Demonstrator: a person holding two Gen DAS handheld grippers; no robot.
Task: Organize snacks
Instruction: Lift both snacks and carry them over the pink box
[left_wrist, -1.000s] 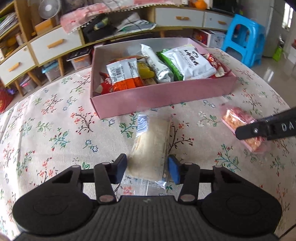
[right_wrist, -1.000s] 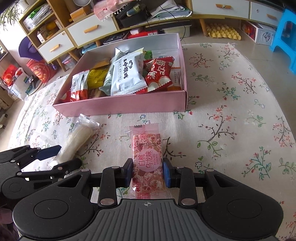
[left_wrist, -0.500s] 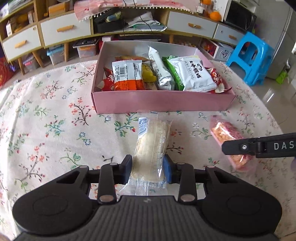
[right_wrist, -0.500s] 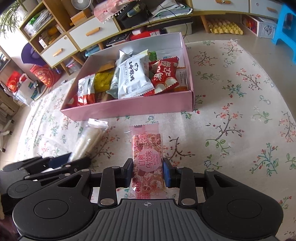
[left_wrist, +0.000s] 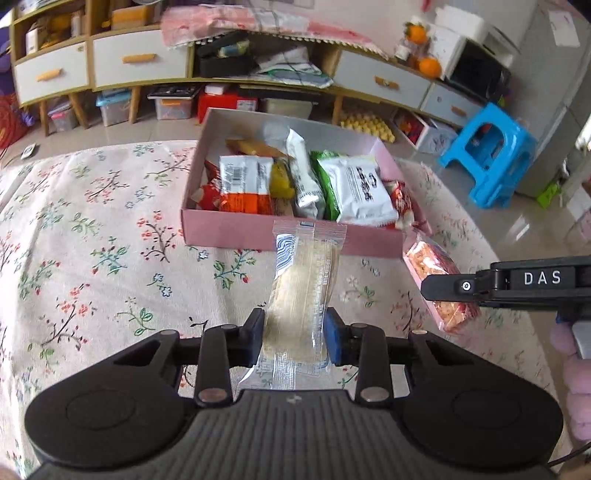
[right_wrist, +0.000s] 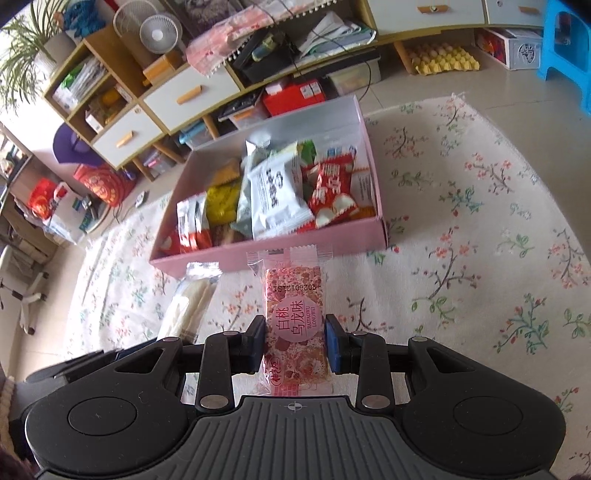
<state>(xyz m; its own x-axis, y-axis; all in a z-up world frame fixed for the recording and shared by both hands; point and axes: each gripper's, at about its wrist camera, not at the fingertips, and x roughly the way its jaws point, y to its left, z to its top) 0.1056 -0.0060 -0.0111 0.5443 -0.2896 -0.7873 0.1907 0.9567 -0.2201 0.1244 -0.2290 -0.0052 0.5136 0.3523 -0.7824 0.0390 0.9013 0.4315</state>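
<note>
My left gripper (left_wrist: 294, 338) is shut on a clear-wrapped pale snack bar (left_wrist: 301, 295), lifted off the floral tablecloth (left_wrist: 92, 258) and pointing at the pink box (left_wrist: 258, 230) of snack packets. My right gripper (right_wrist: 295, 341) is shut on a pink snack packet (right_wrist: 295, 314) with a round label, also raised. From the left wrist view, the pink packet (left_wrist: 436, 284) and a black finger of the right gripper (left_wrist: 458, 286) show at the right. From the right wrist view, the pale bar (right_wrist: 188, 306) shows at lower left, and the pink box (right_wrist: 258, 254) lies straight ahead.
The box holds several packets, white, green, red, orange and yellow. Low cabinets with drawers (left_wrist: 136, 59) stand behind the table. A blue stool (left_wrist: 487, 155) stands at the right on the tiled floor, and a person's hand (left_wrist: 576, 369) shows at the right edge.
The left jaws closed on the pale bar. Both grippers rose with their snacks off the cloth, and the left wrist rolled level. The box now sits closer to centre in both views.
</note>
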